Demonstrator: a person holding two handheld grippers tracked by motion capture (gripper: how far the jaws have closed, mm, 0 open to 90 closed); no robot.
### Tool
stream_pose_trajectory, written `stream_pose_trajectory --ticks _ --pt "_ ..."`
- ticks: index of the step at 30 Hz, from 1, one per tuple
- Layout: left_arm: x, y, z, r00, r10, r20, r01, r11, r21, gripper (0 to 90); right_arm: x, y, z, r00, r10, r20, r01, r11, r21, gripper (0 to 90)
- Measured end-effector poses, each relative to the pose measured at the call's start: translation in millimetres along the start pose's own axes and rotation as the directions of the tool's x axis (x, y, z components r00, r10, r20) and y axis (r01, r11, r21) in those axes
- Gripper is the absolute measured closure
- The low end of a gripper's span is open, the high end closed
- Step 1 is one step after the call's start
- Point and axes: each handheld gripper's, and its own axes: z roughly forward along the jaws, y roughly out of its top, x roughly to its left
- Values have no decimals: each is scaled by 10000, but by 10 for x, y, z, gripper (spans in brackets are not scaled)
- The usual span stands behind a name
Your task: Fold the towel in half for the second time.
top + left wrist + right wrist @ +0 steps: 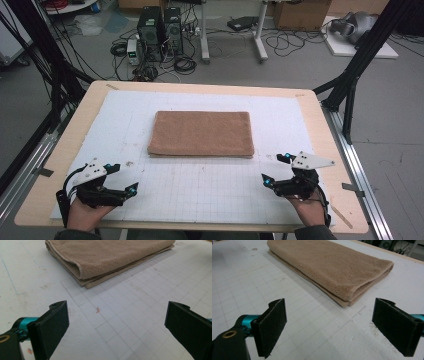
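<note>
Near edge of worktop (310, 107): left gripper (123, 179) and right gripper (276, 169), both low over the white grid mat (200, 185), fingers wide, holding nothing. Beyond them, mid-mat, folded brown towel (201, 133) lies flat, clear of both.

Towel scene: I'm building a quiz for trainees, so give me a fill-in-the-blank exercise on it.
1. The brown towel lies ____ on the white mat.
2. Both the left hand-held gripper and the right hand-held gripper have their jaws ____.
3. Neither hand-held gripper ____ the towel.

Missing words: folded; open; touches
</note>
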Motion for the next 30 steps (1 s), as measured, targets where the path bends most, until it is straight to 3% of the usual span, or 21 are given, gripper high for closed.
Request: stream_pose_trajectory --ticks 30 --pt "11 -50 -66 9995 -57 -315 69 9992 388 60 -60 -108 -142 9996 101 274 -104 9999 106 116"
